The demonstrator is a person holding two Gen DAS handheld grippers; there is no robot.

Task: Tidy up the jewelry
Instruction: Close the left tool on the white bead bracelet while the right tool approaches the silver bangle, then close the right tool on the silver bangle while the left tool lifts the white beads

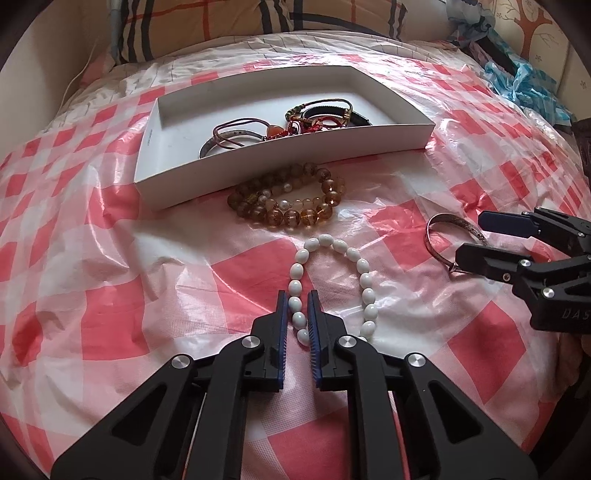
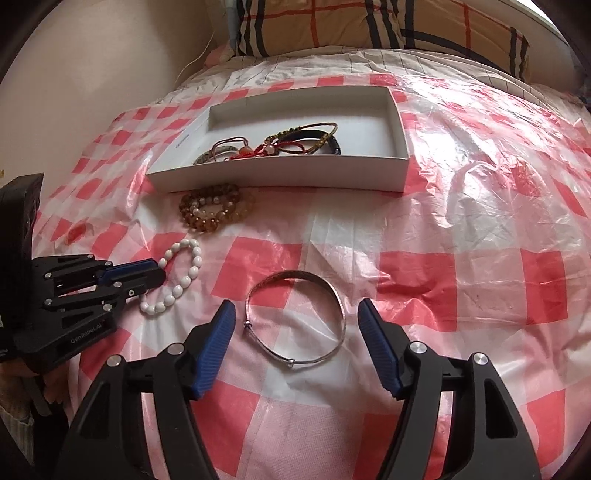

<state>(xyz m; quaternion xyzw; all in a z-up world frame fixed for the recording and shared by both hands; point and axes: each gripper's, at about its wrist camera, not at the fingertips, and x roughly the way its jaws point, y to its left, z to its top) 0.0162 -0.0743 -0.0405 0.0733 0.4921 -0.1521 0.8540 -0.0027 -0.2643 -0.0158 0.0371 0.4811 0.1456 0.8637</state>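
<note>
My left gripper point(image 1: 297, 295) is shut on the left strand of a white bead bracelet point(image 1: 364, 275) that lies on the checked cloth; it also shows in the right wrist view point(image 2: 184, 266). My right gripper point(image 2: 295, 308) is open, its fingers either side of a silver bangle point(image 2: 295, 288) lying flat on the cloth; the bangle shows in the left wrist view point(image 1: 452, 225). A pile of amber bead bracelets point(image 1: 288, 199) lies just in front of the white box point(image 1: 258, 168), which holds several cord bracelets and bangles point(image 1: 295, 122).
A red and white checked plastic cloth point(image 2: 443, 266) covers the bed. A plaid pillow point(image 2: 369, 26) lies behind the box. Blue fabric point(image 1: 524, 81) sits at the far right. A wall point(image 2: 110, 74) is to the left.
</note>
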